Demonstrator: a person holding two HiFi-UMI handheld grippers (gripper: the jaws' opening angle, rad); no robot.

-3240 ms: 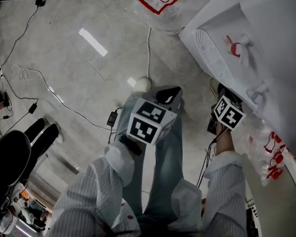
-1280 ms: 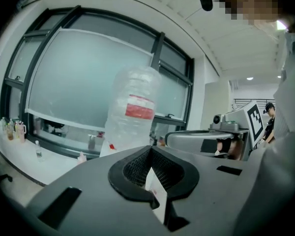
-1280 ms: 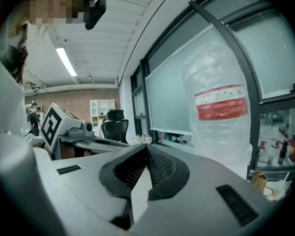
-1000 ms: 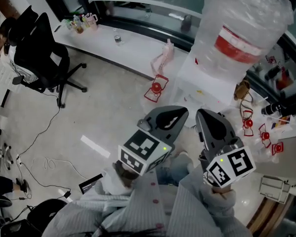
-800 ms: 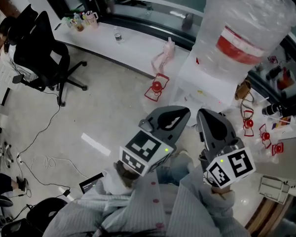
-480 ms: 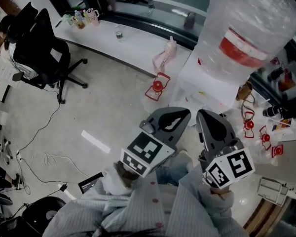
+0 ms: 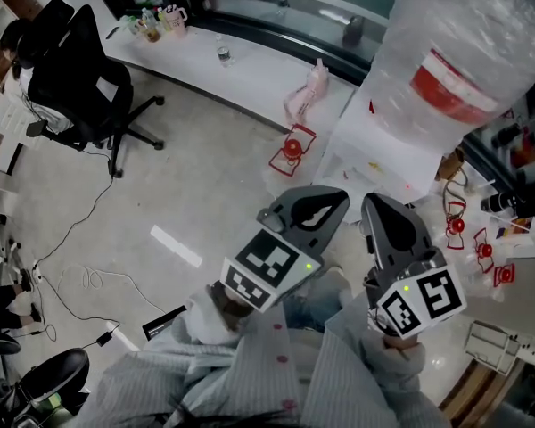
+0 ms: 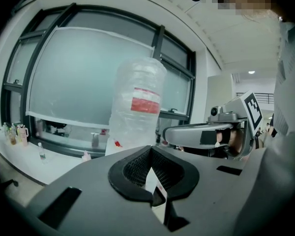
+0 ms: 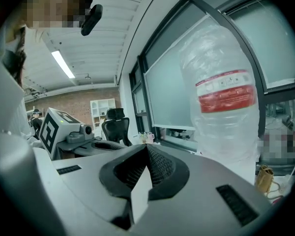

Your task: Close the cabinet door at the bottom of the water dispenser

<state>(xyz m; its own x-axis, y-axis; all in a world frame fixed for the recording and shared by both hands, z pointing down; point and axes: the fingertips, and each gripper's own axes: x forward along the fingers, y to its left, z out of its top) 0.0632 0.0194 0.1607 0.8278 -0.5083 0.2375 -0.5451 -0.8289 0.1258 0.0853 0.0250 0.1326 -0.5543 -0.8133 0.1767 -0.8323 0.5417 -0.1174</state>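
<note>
The white water dispenser stands at the upper right of the head view, with a big clear bottle with a red label on top. Its bottom cabinet door is hidden from this steep angle. My left gripper and right gripper are held side by side near my chest, pointing toward the dispenser and apart from it. Both are shut with nothing between the jaws. The left gripper view shows the left gripper level with the bottle. The right gripper view shows the right gripper and the bottle.
A black office chair stands at the far left. A white ledge with small bottles runs under the window. Red-printed plastic bags lie by the dispenser's foot and to its right. Cables trail over the floor.
About three seconds ago the grippers were low beside the dispenser and the view faced the floor. Over the last second both grippers kept still; the view only drifted slightly.
</note>
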